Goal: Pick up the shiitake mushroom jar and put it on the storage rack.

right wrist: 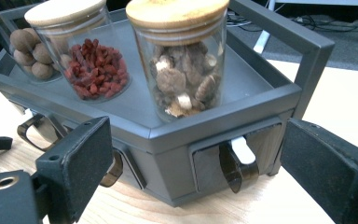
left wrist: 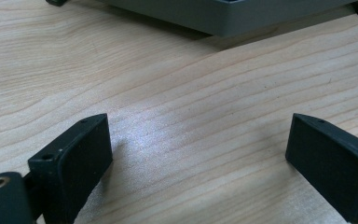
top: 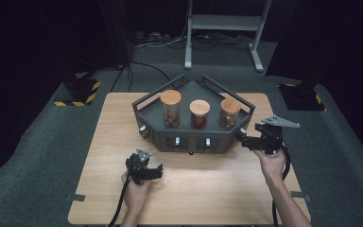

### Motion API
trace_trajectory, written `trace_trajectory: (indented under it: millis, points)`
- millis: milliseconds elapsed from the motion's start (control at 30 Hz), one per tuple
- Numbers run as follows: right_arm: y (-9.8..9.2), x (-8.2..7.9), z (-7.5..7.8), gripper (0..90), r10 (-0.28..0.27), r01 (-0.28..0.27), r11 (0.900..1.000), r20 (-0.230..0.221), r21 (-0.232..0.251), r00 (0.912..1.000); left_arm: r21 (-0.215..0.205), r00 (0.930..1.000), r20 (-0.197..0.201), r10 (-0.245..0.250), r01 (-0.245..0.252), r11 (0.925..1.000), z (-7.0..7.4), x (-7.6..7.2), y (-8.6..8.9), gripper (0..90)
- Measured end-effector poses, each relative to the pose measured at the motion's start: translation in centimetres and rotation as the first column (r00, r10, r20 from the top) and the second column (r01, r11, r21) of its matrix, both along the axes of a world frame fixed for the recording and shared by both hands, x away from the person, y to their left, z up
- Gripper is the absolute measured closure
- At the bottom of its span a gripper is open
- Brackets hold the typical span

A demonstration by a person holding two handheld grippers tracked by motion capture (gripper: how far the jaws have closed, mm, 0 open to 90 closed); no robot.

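A grey rack stands at the far middle of the table and carries three lidded jars: nuts, red berries and mushrooms. The right gripper hovers at the rack's right front corner, jaws wide apart and holding nothing; in the right gripper view they frame a small drawer with a looped pull under the mushroom jar. The step in hand appears to be the approach to that drawer; the pull lies between the jaws but untouched. The next move likely calls for a short advance, centring the loop between the pads, closing on it, then drawing straight out along the drawer's axis. The left gripper rests low near the table's front, jaws equally wide and empty above bare wood, with the rack's front edge just ahead. Open table lies in front of the rack for the drawer's travel. On the right the table edge is close to the hand, and the rack's raised rail stands above the corner, limiting any high approach.
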State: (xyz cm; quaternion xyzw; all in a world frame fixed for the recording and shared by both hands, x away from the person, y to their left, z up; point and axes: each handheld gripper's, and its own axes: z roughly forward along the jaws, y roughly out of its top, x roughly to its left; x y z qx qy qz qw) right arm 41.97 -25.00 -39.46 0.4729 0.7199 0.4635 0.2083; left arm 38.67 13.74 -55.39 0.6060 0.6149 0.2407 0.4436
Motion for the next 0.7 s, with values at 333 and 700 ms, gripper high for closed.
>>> trace_trajectory:
  millis: [333, 700]
  points:
    - [-0.8, -1.0, -1.9, 7.2, -0.014, 0.014, 1.0, -0.003, 0.013, 0.9999, 0.002, 1.0, -0.002, -0.001, 0.001, 1.0, 0.0, 0.0, 0.0, 6.6]
    - [-1.1, -1.5, -3.7, 6.6, -0.028, 0.028, 0.999, -0.019, 0.02, 0.9994, 0.0, 1.0, 0.0, 0.0, 0.0, 1.0, 0.0, 0.0, 0.0, 6.7]
